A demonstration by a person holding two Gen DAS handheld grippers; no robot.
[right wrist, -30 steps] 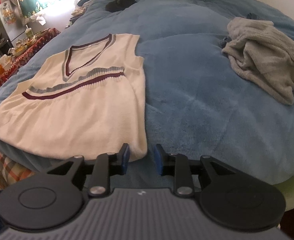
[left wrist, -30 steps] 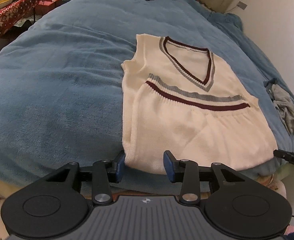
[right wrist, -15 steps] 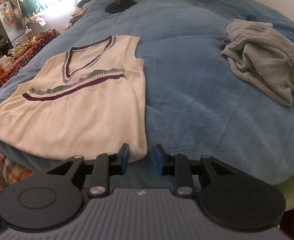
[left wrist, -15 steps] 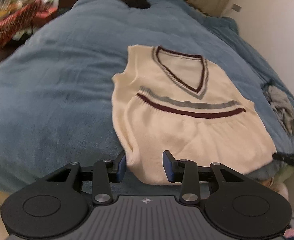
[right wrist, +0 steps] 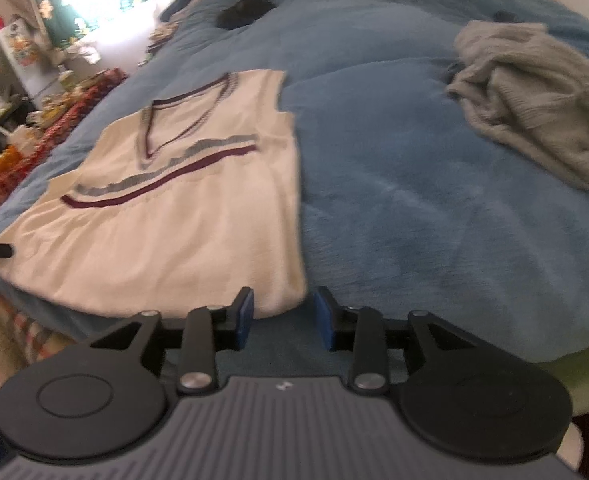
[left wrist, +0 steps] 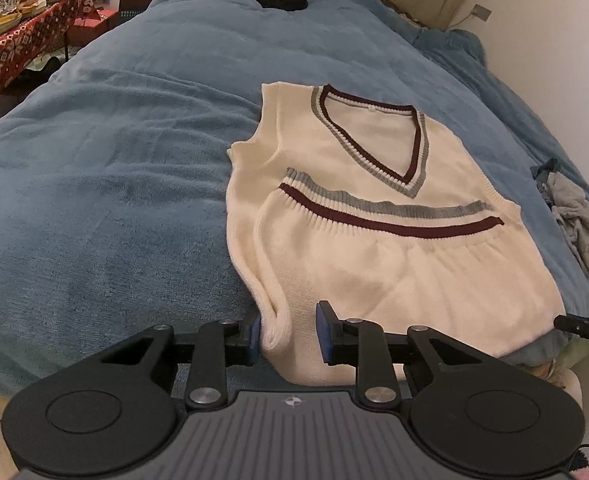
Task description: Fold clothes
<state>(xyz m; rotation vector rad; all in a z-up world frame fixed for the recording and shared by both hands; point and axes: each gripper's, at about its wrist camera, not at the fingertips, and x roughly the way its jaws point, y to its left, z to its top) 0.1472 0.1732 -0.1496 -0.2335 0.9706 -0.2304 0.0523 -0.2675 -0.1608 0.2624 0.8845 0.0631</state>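
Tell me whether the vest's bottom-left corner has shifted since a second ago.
Yes. In the left wrist view that corner of the vest, earlier flat on the blue blanket, now bunches up between the left gripper's open fingers.

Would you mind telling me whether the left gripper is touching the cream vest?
Touching. In the left wrist view, the vest's bunched hem corner sits between the left gripper's open fingers, pressed against the left blue pad.

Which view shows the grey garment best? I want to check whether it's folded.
The right wrist view: the grey garment sits large, visibly crumpled on the blue blanket. In the left wrist view it is only a small bunched shape at the right edge.
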